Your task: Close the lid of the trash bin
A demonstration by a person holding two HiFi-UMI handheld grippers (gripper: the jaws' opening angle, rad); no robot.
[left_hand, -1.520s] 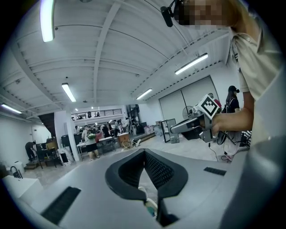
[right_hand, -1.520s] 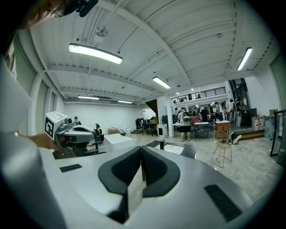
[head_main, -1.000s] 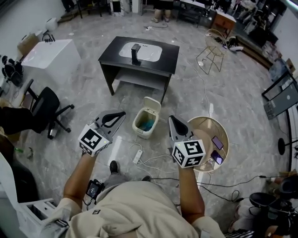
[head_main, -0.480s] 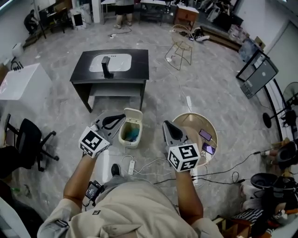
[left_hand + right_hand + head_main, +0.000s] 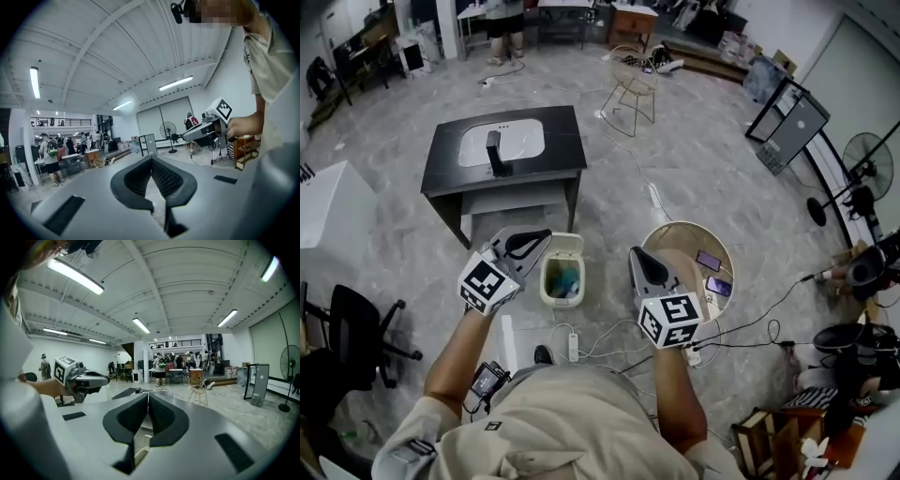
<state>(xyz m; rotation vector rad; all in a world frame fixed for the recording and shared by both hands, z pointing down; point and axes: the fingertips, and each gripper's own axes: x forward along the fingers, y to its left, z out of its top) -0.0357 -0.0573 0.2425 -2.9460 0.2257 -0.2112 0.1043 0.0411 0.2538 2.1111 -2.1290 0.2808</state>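
The small white trash bin [image 5: 562, 281] stands on the floor with something blue-green inside. Its lid [image 5: 568, 246] is raised at the far side. My left gripper [image 5: 546, 233] hovers shut and empty just left of the lid, above the floor. My right gripper [image 5: 632, 253] is also shut and empty, a short way right of the bin. In the left gripper view the jaws [image 5: 151, 159] meet at the tip and the right gripper [image 5: 206, 131] shows beyond. The right gripper view has its closed jaws [image 5: 148, 394] and the left gripper [image 5: 86, 379] at the left. The bin is hidden in both gripper views.
A black table with a white inset top [image 5: 502, 150] stands just behind the bin. A round tan table [image 5: 675, 242] with phones sits to the right. A power strip [image 5: 574, 346] and cables lie on the floor in front. An office chair [image 5: 352, 328] is at left.
The view has swung round: the bin and black table have slid left and nearer, so the bin now lies between the grippers. Both grippers moved along with it and stayed shut.
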